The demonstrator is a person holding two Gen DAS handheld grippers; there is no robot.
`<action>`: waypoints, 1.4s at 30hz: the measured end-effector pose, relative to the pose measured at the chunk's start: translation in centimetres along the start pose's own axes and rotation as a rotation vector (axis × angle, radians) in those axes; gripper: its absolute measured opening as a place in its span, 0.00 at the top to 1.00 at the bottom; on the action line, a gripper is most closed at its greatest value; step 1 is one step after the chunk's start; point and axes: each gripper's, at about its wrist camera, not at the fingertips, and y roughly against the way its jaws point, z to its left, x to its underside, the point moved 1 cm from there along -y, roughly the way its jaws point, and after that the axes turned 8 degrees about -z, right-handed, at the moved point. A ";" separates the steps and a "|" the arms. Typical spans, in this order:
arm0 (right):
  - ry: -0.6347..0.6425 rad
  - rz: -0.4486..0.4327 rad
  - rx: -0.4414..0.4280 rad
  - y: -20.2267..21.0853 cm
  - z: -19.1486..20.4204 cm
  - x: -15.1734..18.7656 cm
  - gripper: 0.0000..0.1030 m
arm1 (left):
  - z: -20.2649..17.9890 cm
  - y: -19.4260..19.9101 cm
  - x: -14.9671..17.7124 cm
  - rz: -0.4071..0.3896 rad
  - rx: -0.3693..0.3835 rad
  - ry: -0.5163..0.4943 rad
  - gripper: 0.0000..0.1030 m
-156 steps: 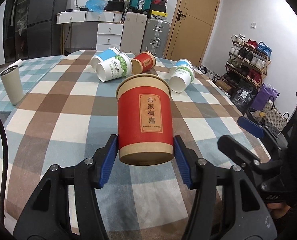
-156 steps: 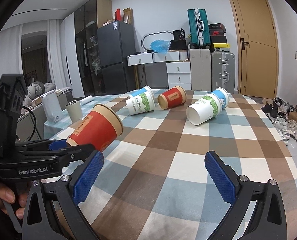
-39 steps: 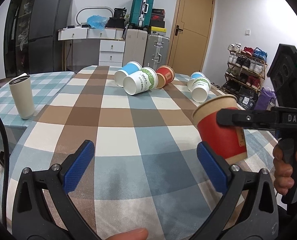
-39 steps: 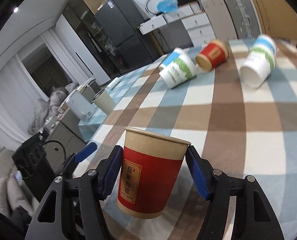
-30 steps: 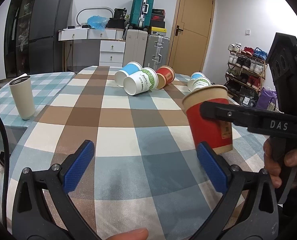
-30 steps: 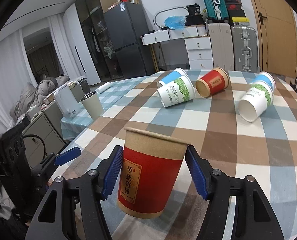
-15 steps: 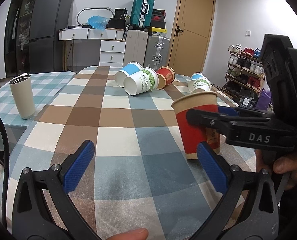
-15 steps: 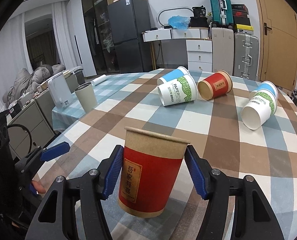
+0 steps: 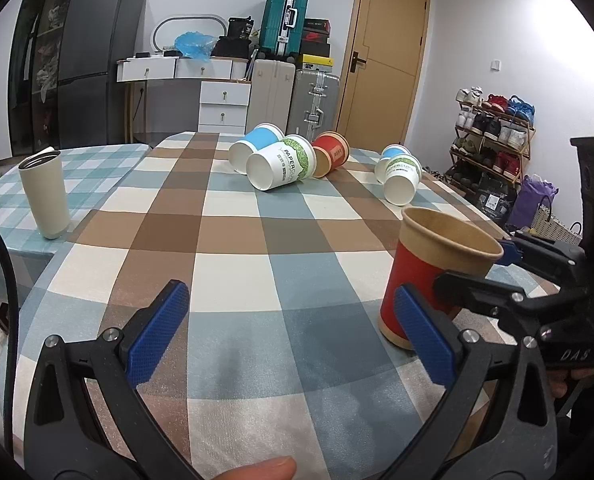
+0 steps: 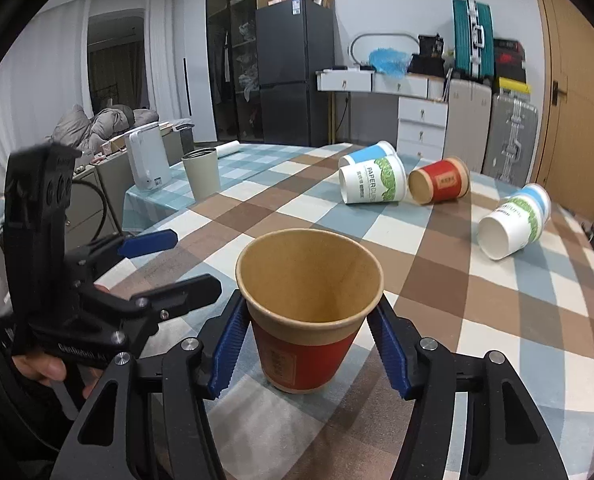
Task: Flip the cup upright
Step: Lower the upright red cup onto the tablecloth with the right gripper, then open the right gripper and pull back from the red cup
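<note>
A red paper cup (image 10: 309, 312) with a brown rim stands upright, mouth up, on the checked tablecloth (image 10: 477, 304). My right gripper (image 10: 311, 344) is shut on it, blue pads against both sides below the rim. In the left wrist view the same cup (image 9: 437, 272) stands at the right with the right gripper around it. My left gripper (image 9: 293, 340) is open and empty, just left of the cup; it also shows in the right wrist view (image 10: 169, 264).
Several paper cups lie on their sides at the far end: a white-green one (image 9: 281, 162), a blue-white one (image 9: 257, 148), a red one (image 9: 331, 154) and a nested pair (image 9: 401, 174). A beige tumbler (image 9: 45, 194) stands upright on the left.
The right gripper has lowered the red cup onto the tablecloth and tilted over it, so the cup's open mouth now shows. The left gripper stays open and still.
</note>
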 end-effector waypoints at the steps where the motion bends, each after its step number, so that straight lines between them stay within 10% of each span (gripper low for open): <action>1: 0.011 -0.005 0.018 0.0 0.1 0.1 0.41 | 0.0 0.0 0.0 -0.001 0.000 0.001 0.01; 12: 0.042 -0.011 0.053 -0.5 0.0 -0.1 0.35 | 0.0 0.0 0.0 -0.004 -0.013 0.005 0.01; 20: -0.002 -0.101 0.034 2.1 -1.6 0.1 0.02 | 0.1 0.4 -0.1 -0.035 -0.023 0.023 0.01; 42: -0.048 -0.211 0.010 6.5 -4.1 1.7 0.00 | -3.2 -0.2 0.3 -0.033 0.031 -0.075 0.01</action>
